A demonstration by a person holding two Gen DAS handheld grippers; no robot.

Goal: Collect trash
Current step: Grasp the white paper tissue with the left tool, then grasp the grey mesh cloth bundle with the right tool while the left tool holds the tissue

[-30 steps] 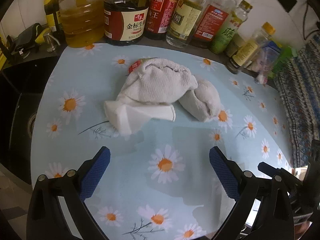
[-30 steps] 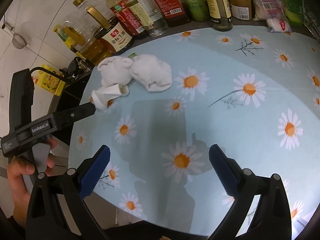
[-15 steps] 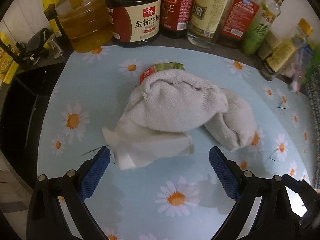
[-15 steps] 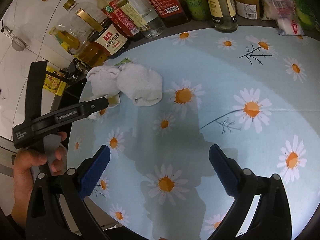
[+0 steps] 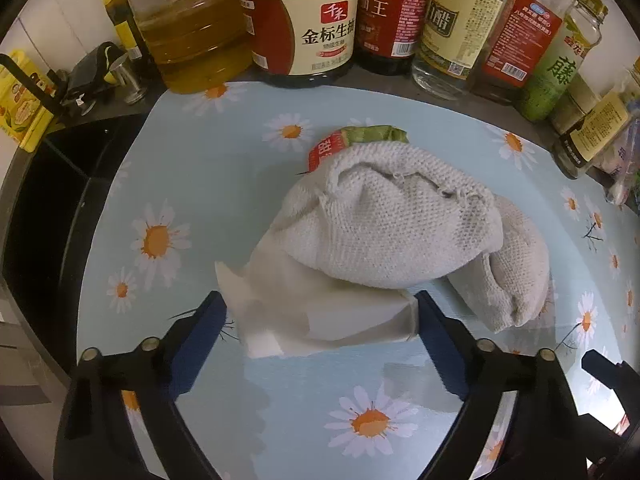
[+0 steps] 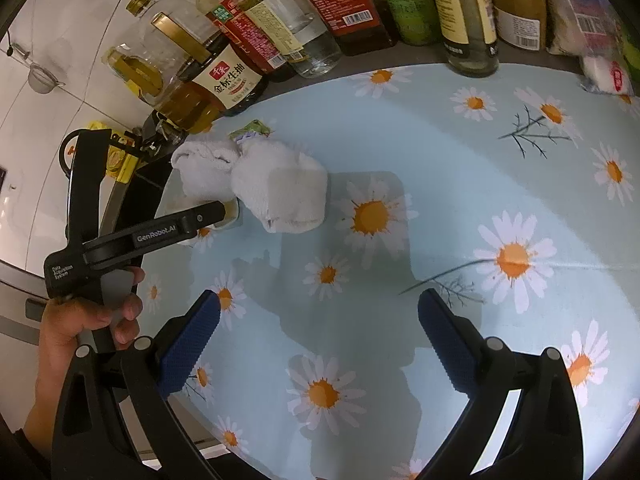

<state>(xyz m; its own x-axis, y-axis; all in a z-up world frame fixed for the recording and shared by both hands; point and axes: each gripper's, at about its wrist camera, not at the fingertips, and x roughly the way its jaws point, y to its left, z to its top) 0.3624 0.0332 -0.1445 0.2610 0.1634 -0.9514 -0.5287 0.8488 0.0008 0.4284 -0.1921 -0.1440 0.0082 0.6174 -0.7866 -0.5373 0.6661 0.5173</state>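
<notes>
Your left tool is closing its jaws around the crumpled white paper. The paper lies between the blue pads, the right pad just at its edge, and I cannot tell that either one presses on it yet. So you are on the grasp itself, the first pick of the trash. The paper lies flat on the desk, on the daisy-print mat, and its far part is tucked under the white knitted cloth. Behind the cloth a red-and-green wrapper pokes out, likely more trash to fetch.

The next move, as I judge it, calls for finishing the squeeze low on the paper, then drawing it back toward you so it slides free of the cloth rather than dragging the cloth along.

Going left to right for room: the desk ends close on the left, where a dark sink drops away, so keep the paper off that side. The middle is taken by the cloth. Along the back stands a tight row of oil and sauce bottles, so lift short of them.

Your right tool hangs spread and empty over bare mat, well apart from the pile, with the widest free space beneath and beside it.
</notes>
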